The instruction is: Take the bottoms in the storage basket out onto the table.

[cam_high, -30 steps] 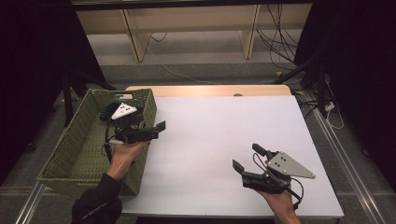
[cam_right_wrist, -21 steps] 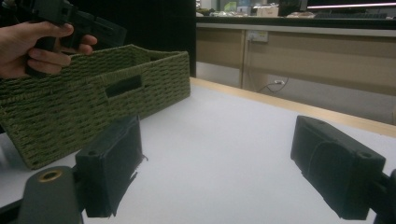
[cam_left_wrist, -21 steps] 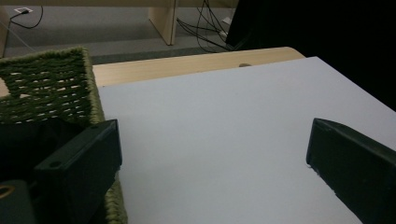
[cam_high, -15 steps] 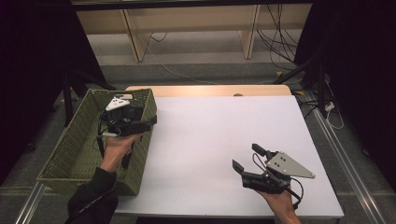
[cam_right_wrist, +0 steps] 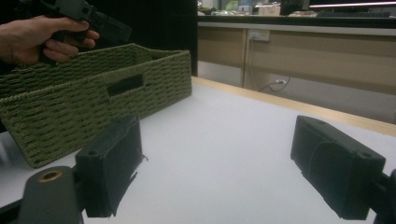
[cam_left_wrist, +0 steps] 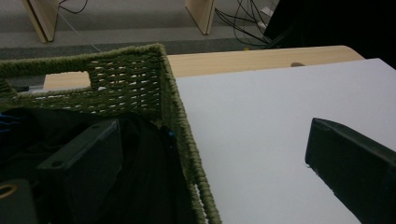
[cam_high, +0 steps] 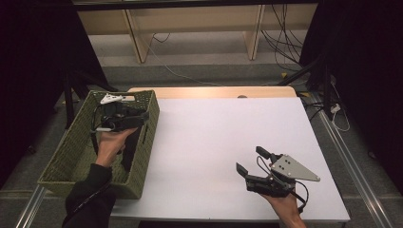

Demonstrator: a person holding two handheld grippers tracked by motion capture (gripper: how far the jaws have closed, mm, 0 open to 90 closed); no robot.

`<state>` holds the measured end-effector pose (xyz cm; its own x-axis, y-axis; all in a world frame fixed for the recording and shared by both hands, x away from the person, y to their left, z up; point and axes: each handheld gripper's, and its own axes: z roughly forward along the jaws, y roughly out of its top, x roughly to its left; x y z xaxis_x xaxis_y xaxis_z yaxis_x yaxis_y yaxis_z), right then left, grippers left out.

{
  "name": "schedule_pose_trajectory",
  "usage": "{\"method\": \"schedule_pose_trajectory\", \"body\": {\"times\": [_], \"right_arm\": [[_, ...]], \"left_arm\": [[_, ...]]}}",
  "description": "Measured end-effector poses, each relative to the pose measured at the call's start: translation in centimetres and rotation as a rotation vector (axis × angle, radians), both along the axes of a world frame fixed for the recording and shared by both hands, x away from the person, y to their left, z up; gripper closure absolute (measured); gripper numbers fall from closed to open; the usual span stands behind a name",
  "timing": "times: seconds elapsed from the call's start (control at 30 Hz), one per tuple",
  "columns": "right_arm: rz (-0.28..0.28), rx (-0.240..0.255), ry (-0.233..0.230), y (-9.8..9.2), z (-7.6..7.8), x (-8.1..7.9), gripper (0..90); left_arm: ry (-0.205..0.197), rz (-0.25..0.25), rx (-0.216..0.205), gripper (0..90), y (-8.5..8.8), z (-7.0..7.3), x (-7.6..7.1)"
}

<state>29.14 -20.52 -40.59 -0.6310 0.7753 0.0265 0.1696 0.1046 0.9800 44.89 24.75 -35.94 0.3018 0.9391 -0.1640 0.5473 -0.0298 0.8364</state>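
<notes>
a person's left gripper is hovering over the green woven basket at the left of the high view, one black jaw hanging inside the basket wall and the other out over the white table, so the jaws are standing spread wide with nothing between them. in the left gripper view the basket's near corner is running up the middle of the frame, and dark cloth-like contents are lying in the shadowed lower left; what they are is too dark to tell. the left hand is gripping the tool from below, forearm coming in from the bottom left.

at the lower right of the high view the right gripper is resting low near the table's front edge, well apart from the basket, its grey three-cornered plate pointing right. in the right gripper view its jaws are spread, framing bare tabletop, with the basket at the upper left and the other hand above it.

judging from this, the work is at an early stage: the left gripper is positioned for a reach into the basket, nothing is gripped yet, and no item is lying out on the table. lowering into the basket, closing on the dark contents and lifting them out all appear to remain.
</notes>
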Motion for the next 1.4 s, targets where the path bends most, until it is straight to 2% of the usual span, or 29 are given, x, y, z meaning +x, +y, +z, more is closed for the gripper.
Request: {"method": "schedule_pose_trajectory", "body": {"times": [0.37,0.53,0.77,0.97,1.23,1.4], "right_arm": [[0.004,0.002,0.004,0.1,-0.1,0.0,17.4],[0.004,0.000,0.006,0.1,-0.1,0.0,17.4],[0.002,-0.002,0.009,0.0,-0.1,0.0,17.5],[0.006,0.000,0.007,0.1,-0.1,0.0,17.6],[0.005,-0.010,0.008,0.1,-0.2,0.0,17.6],[0.004,-0.017,0.010,0.1,-0.1,0.0,17.7]], "left_arm": [[0.048,0.056,0.014,4.3,1.7,-0.3,1.3],[0.082,0.069,0.033,4.6,2.1,-0.7,1.6],[0.114,0.085,0.035,4.6,2.8,-1.2,1.9],[0.164,0.085,0.054,5.6,3.3,-1.8,2.6],[0.231,0.084,0.048,6.7,3.7,-2.7,3.6],[0.302,0.077,0.066,7.3,3.7,-3.6,4.1]]}}
